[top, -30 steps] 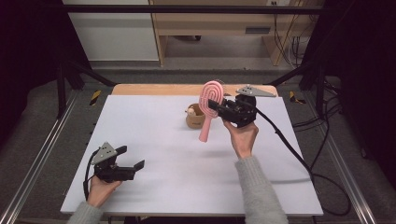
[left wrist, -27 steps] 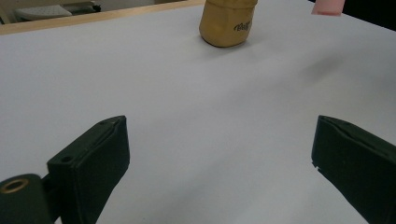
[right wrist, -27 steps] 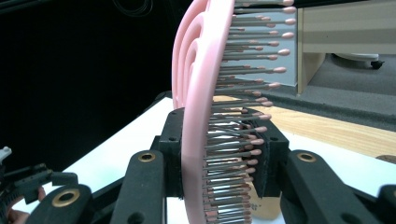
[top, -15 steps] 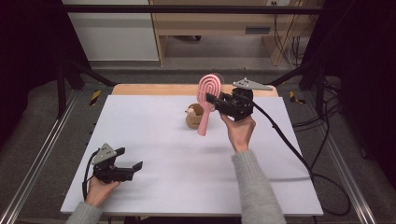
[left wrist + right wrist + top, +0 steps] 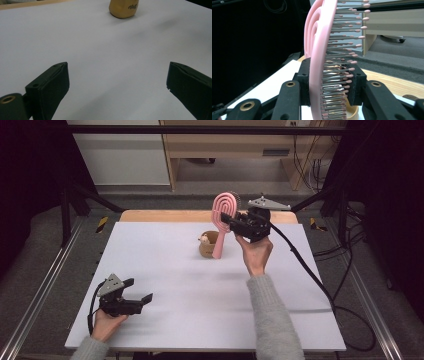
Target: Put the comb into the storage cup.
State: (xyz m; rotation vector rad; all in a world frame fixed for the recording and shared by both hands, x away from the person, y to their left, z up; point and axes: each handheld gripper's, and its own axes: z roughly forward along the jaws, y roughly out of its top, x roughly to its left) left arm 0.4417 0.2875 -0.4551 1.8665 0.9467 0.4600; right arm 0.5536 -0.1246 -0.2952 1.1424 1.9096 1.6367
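Jaws of the right gripper (image 5: 231, 221) squeezed tight on the pink plastic hairbrush with many thin bristles (image 5: 222, 220), held up over the white counter (image 5: 200, 290), handle hanging down in front of the small tan round cup (image 5: 207, 245). Jaws of the left gripper (image 5: 142, 301) spread wide, holding nothing, low near the front left corner.

The left gripper (image 5: 131, 301) is held low near the front left corner, its fingers (image 5: 47, 85) spread wide apart. The right gripper (image 5: 235, 224) is raised farther back, forearm extended, fingers (image 5: 304, 75) clamped together.
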